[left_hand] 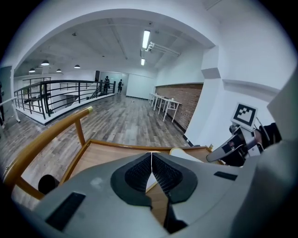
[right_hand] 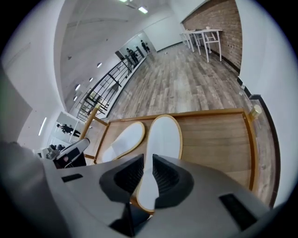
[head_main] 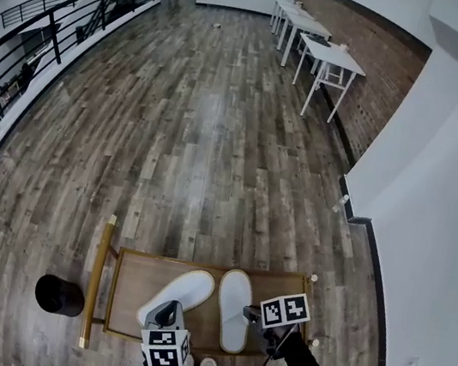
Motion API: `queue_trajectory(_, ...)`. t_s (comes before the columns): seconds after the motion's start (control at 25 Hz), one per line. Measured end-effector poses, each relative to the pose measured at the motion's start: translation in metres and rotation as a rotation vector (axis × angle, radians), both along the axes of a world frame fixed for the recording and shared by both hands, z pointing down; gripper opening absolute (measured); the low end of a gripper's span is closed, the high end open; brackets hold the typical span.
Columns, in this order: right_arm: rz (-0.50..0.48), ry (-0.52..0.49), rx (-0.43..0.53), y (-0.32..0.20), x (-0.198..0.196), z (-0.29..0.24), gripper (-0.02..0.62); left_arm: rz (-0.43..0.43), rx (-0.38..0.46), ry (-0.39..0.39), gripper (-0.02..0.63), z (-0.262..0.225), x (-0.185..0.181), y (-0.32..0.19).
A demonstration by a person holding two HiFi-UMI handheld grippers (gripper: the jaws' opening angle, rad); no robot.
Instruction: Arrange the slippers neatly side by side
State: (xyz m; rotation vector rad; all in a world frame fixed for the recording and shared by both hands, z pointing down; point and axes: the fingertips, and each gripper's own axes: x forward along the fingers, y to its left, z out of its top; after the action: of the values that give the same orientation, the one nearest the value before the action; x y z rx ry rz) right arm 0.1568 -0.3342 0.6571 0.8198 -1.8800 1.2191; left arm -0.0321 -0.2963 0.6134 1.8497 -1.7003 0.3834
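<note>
Lying on the rimmed wooden surface (head_main: 135, 268): two flat, oval white slippers with tan edging, left slipper (head_main: 181, 293) angled, right slipper (head_main: 234, 307) straight. Left claw (left_hand: 152, 155) pressed together, empty. Right claw (right_hand: 145, 160) parted over the right slipper's near end, pads clear.

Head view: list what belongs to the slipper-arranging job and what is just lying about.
Job: left slipper, right slipper, wooden tray, left gripper, right gripper.
Lying about: black bin, white tables, black railing.
</note>
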Motion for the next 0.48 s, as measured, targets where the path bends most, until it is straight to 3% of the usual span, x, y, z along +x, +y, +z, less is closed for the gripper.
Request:
queue_trajectory(0.36,0.176,0.027,0.15,0.024,0.012,-0.03,-0.002,0.095,-0.057,-0.033,0.002,0.028,0.005,-0.004)
queue_trajectory(0.48,0.216,0.007,0.159,0.03,0.013,-0.035,-0.002,0.211,-0.073,-0.089,0.026,0.034,0.011,-0.01)
